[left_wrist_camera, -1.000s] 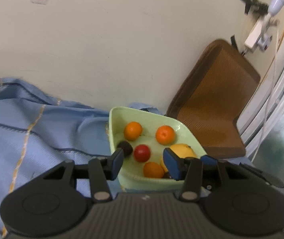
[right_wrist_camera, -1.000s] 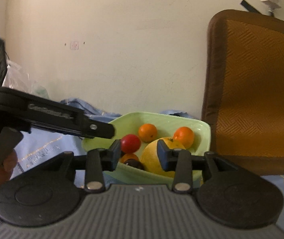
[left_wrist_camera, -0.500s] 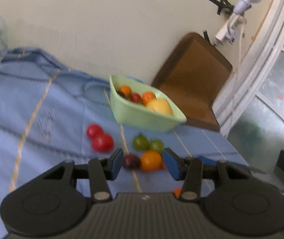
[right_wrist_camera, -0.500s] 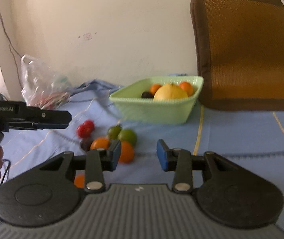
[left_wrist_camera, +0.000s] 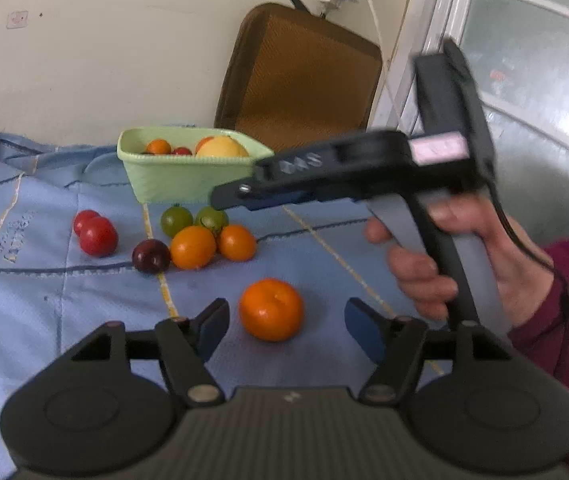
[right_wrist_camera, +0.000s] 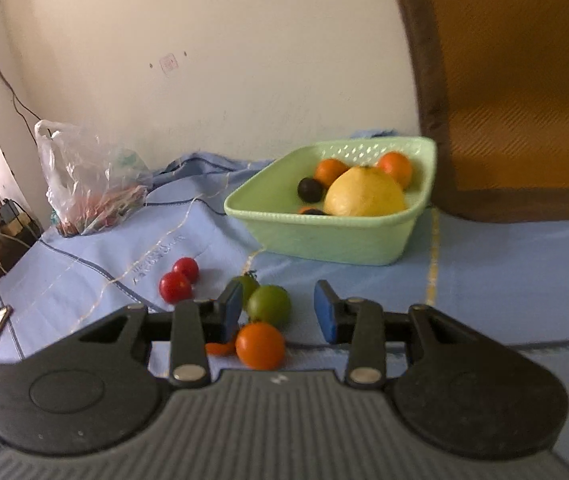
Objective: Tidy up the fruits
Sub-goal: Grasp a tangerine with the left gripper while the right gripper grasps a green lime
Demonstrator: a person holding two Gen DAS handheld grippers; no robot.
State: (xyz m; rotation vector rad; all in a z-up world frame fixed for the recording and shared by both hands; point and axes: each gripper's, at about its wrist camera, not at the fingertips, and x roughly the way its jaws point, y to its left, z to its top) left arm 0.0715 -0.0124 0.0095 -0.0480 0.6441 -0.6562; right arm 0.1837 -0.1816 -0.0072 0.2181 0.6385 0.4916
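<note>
Left gripper [left_wrist_camera: 286, 322] fingers opening around tangerine [left_wrist_camera: 271, 309], untouched; right gripper [right_wrist_camera: 278, 312] fingers narrow, empty; cloth lettering unreadable.

Both wrist views low, facing wall; sharing green basket [left_wrist_camera: 172, 184]
</note>
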